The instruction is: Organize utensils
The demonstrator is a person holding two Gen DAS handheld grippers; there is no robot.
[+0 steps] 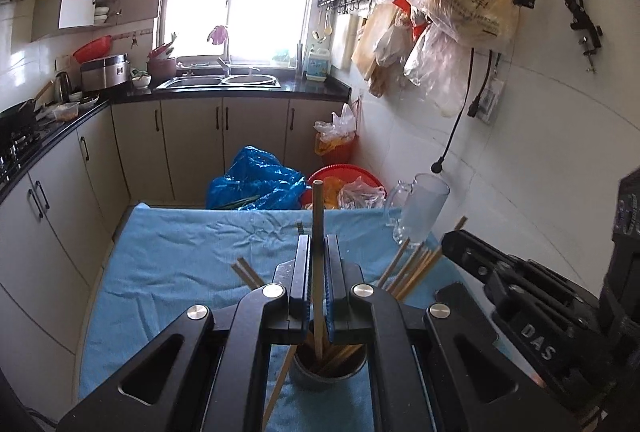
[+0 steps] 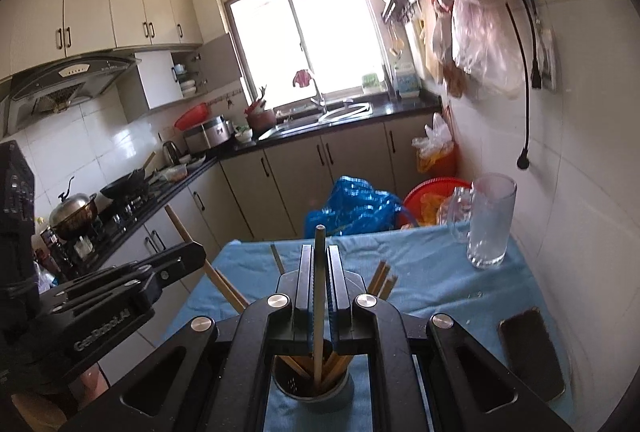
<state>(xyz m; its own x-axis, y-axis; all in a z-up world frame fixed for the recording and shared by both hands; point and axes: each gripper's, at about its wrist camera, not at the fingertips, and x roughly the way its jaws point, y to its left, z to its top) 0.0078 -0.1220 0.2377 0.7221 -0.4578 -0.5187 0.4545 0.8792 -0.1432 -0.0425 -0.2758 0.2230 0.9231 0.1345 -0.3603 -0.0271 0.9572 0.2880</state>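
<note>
Chopsticks bristle from the metal holder (image 2: 313, 388) on the blue cloth (image 2: 432, 292). Left gripper (image 1: 318, 244) clamps one chopstick (image 1: 318, 216) upright over it; right gripper (image 2: 320, 252) pinches another chopstick (image 2: 319, 244), both angled downward, side by side.

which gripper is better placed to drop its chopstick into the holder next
Hard to split: left gripper and right gripper are each shut on an upright chopstick reaching into the holder. Either could release.
</note>
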